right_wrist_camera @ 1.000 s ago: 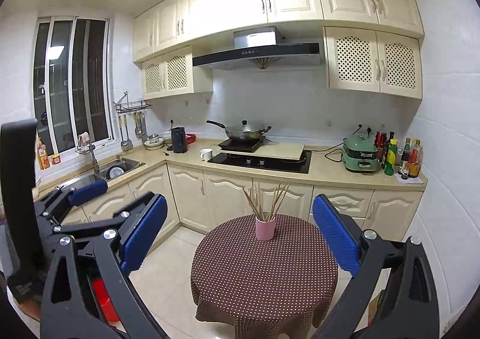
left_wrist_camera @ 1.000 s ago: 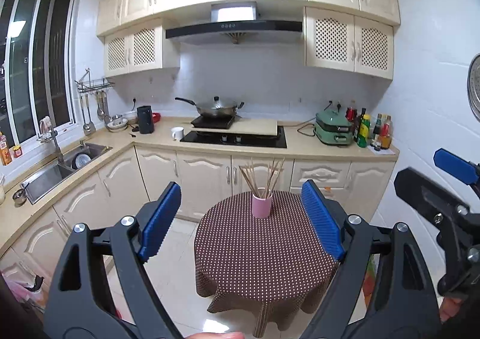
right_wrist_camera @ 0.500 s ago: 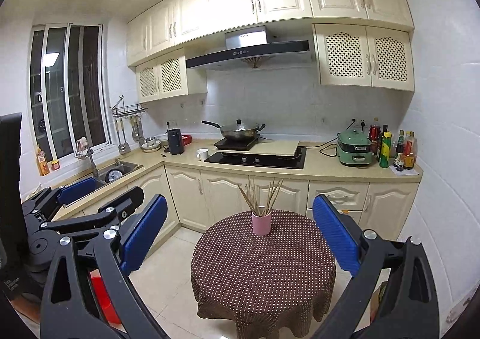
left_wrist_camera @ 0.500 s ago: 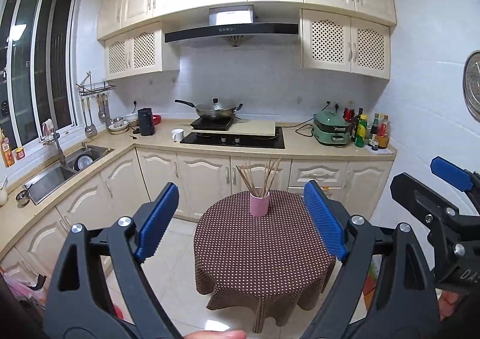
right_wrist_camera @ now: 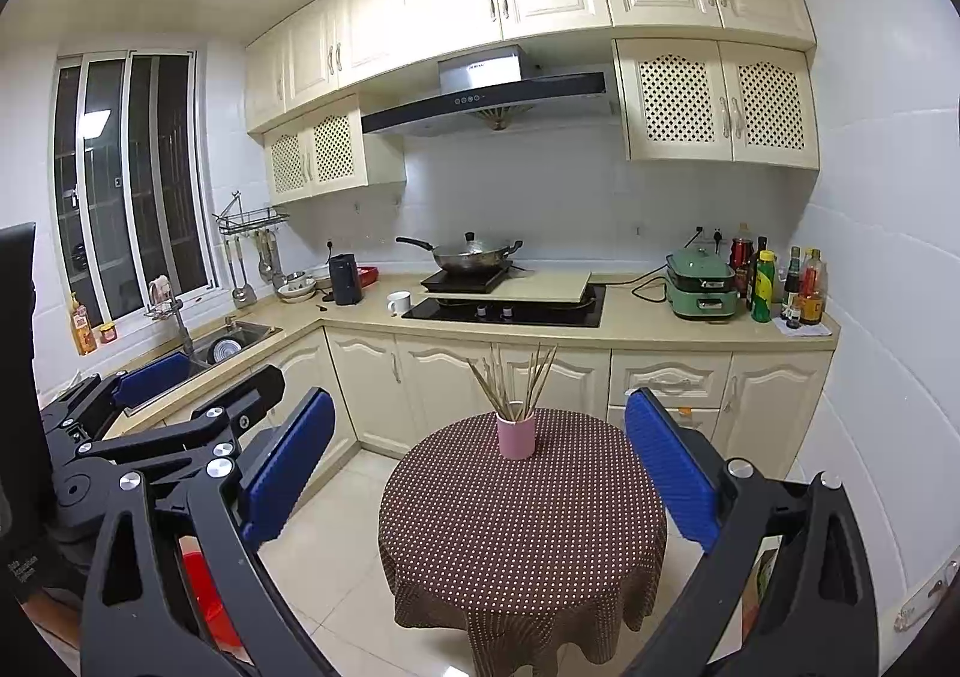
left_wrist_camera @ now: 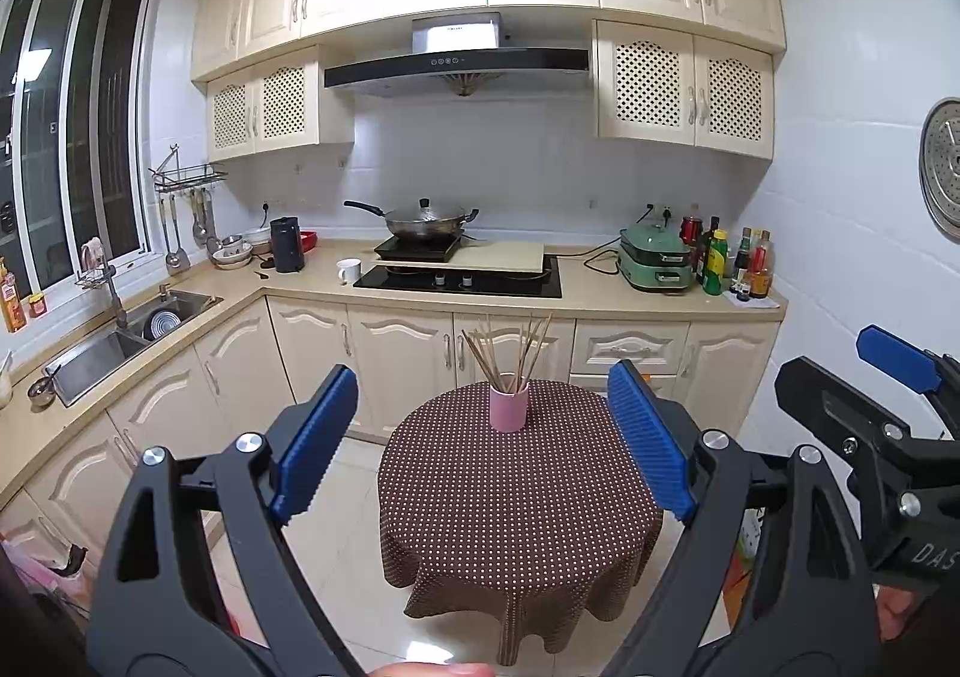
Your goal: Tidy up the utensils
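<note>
We hold the left hand-held gripper [left_wrist_camera: 483,437] with its blue pads spread wide apart and nothing between them. Our right hand-held gripper [right_wrist_camera: 480,467] is likewise spread wide and grips nothing. Both face a round surface [left_wrist_camera: 516,503] draped in a brown polka-dot cloth, well apart from either gripper. Near its far edge a pink cup [left_wrist_camera: 509,407] stands upright, holding a fanned bundle of wooden chopsticks [left_wrist_camera: 510,350].

Both wrist cameras looked forward from well back, level across the kitchen toward the stove counter [left_wrist_camera: 600,300]. The left view stood left of the right one. Both shared the round table [right_wrist_camera: 522,521] and pink cup [left_wrist_camera: 509,407].
</note>
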A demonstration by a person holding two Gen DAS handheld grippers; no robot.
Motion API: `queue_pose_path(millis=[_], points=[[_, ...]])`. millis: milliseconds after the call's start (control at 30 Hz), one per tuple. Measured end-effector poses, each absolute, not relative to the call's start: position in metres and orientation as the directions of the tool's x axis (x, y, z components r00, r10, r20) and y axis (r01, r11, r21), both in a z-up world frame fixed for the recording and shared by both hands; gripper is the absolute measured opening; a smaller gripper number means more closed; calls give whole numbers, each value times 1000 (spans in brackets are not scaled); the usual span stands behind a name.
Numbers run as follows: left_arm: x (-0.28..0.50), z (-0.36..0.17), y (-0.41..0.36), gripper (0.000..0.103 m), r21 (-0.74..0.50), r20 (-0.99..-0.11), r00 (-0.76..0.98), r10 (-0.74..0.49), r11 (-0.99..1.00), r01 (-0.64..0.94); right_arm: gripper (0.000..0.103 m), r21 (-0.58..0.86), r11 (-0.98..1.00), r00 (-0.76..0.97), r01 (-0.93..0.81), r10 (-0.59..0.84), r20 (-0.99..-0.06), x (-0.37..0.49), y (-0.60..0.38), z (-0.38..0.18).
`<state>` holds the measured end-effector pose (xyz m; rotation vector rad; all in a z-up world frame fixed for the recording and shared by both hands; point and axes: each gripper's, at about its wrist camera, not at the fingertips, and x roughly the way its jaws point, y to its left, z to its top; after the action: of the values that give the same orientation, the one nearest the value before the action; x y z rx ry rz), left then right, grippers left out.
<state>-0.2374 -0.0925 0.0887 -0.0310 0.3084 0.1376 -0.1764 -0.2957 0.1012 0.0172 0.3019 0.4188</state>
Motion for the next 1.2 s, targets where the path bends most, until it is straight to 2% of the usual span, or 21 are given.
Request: queue_pose_path(millis=[1200], points=[[-229, 82, -99, 84, 1, -295, 948, 119, 992, -124, 94, 110, 916, 862, -386, 401, -310, -168, -297, 92]])
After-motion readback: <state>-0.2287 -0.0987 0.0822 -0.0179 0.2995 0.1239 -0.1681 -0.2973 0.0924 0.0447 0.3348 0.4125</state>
